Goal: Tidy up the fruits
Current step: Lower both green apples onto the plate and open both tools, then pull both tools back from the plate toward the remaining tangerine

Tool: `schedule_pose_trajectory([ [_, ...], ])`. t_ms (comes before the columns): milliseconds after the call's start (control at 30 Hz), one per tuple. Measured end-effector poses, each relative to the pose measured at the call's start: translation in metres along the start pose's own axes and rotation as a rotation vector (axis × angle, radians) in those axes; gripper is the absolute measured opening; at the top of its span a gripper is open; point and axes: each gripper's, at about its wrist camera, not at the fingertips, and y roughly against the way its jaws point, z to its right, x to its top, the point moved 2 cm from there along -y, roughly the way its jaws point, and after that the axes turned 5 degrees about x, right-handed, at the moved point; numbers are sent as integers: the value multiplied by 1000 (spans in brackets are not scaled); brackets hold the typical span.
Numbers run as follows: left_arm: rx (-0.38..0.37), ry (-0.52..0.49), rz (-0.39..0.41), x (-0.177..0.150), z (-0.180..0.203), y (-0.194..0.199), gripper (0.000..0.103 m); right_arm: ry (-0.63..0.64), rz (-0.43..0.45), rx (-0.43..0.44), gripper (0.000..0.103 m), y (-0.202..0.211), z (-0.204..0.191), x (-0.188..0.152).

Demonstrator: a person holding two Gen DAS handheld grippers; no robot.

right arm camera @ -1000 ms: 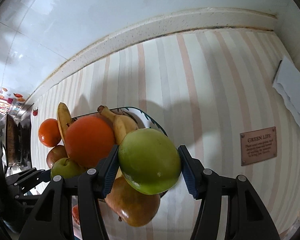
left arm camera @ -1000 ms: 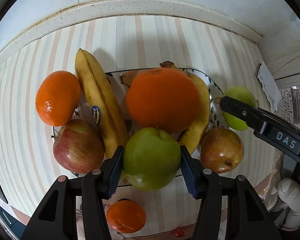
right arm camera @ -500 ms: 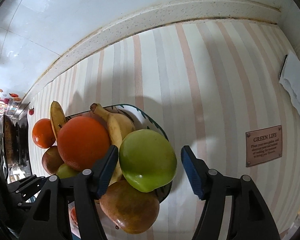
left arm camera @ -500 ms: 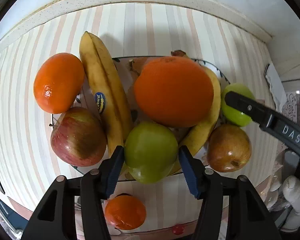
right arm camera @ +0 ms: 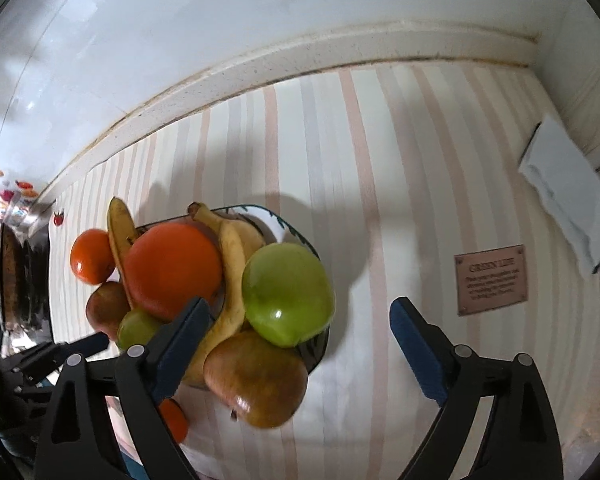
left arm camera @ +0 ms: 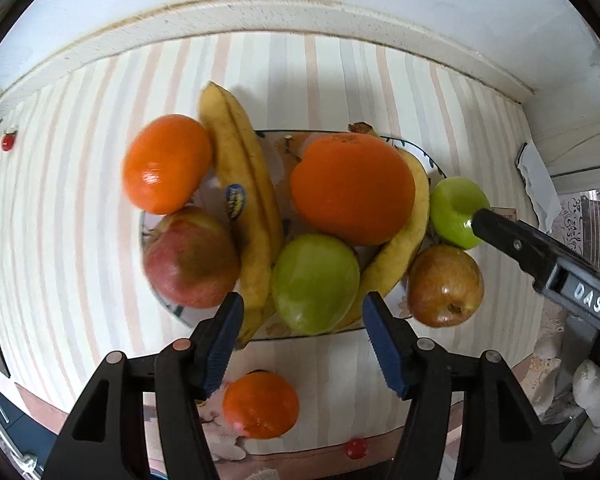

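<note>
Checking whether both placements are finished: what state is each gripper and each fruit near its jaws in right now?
left gripper: jaws just opened, clear of fruit.
right gripper: jaws just opened wide, nothing held.
front green apple: released, resting on the plate.
right green apple: released, sitting at the plate's edge.
plate: piled full.
small orange: off the plate, on the striped cloth.

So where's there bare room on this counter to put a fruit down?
Widest bare stretch: the striped counter right of the plate, bordered by the plaque and paper. Also free: the strip behind the plate up to the wall ledge. Crowded: the plate itself, piled with fruit, and the front edge by the small orange.
</note>
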Motion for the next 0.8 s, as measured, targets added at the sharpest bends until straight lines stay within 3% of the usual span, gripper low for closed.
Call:
schedule_pose_trajectory([
  [67, 12, 6, 22, -5, -6, 8, 61, 29, 10, -8, 96, 10, -9, -6],
  [133, 34, 12, 42, -11, -12, 16, 74, 60, 15, -27, 96, 18, -19, -18],
  [267, 80, 15, 74, -24, -23, 28, 87, 112, 28, -55, 96, 30, -37, -41],
  [567, 118, 33, 137, -49, -31, 47, 88, 125, 58, -46, 96, 51, -61, -76],
  [800, 113, 37, 221, -74, -27, 82, 88, 147, 148, -50, 96, 95, -75, -94],
])
